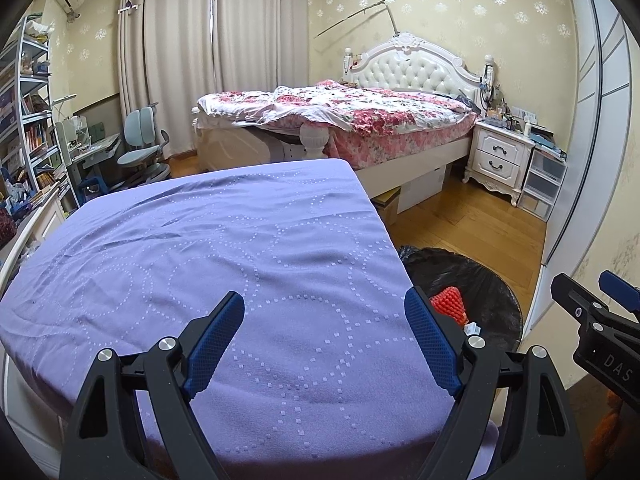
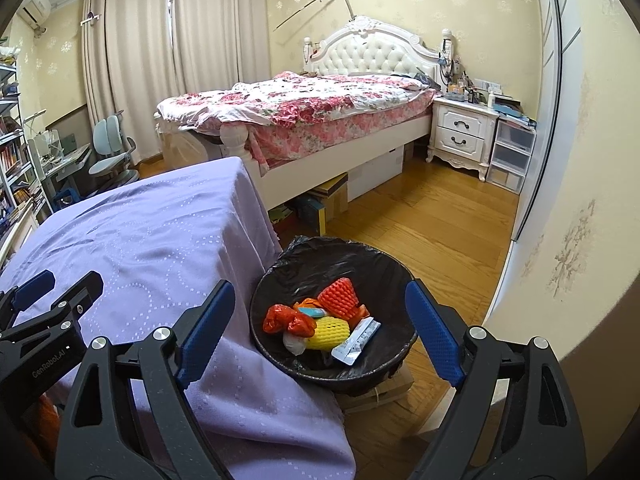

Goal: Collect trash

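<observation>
The trash lies in a heap at the bottom of the black-lined bin: an orange-red foam net, a yellow foam net, a red crumpled wrapper, a white packet and a few smaller scraps, touching one another. The bin stands on the floor, touching the draped right edge of the purple-covered desk.

From your right gripper the heap sits ahead and below, framed between the fingers. Those fingers are spread wide and hold nothing. Your left gripper hangs over the desk, also spread wide with nothing in it; from there the bin lies off to the right, with only the red net showing past the right finger.

No trash shows on the cloth in either view. Judgement: collection looks finished or nearly so. Right hand is nearer the bin.
</observation>
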A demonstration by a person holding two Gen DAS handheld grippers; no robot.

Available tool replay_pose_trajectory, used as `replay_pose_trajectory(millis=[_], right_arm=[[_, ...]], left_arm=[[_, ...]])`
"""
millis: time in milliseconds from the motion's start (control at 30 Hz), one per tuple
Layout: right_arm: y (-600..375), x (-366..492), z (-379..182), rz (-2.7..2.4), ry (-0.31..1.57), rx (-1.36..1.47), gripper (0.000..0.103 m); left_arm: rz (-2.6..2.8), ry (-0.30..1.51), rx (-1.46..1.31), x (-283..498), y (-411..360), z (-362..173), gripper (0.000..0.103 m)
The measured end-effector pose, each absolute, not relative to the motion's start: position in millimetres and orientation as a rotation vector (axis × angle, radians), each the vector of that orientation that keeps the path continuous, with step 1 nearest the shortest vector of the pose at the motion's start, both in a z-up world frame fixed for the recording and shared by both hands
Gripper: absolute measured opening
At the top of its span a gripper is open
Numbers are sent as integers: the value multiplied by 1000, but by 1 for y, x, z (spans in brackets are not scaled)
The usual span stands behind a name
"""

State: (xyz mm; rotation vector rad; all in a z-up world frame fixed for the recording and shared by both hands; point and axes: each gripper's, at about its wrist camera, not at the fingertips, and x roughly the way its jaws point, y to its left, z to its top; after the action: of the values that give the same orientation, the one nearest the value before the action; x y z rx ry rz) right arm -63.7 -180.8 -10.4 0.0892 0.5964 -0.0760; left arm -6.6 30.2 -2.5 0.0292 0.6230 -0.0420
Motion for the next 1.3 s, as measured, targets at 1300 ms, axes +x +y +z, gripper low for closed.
replay_pose_trajectory(millis=[1300], right_arm=[[-180,-64,-11,-76,597,88,85]], left_arm=[[-43,623,28,-11,31,-3,82]])
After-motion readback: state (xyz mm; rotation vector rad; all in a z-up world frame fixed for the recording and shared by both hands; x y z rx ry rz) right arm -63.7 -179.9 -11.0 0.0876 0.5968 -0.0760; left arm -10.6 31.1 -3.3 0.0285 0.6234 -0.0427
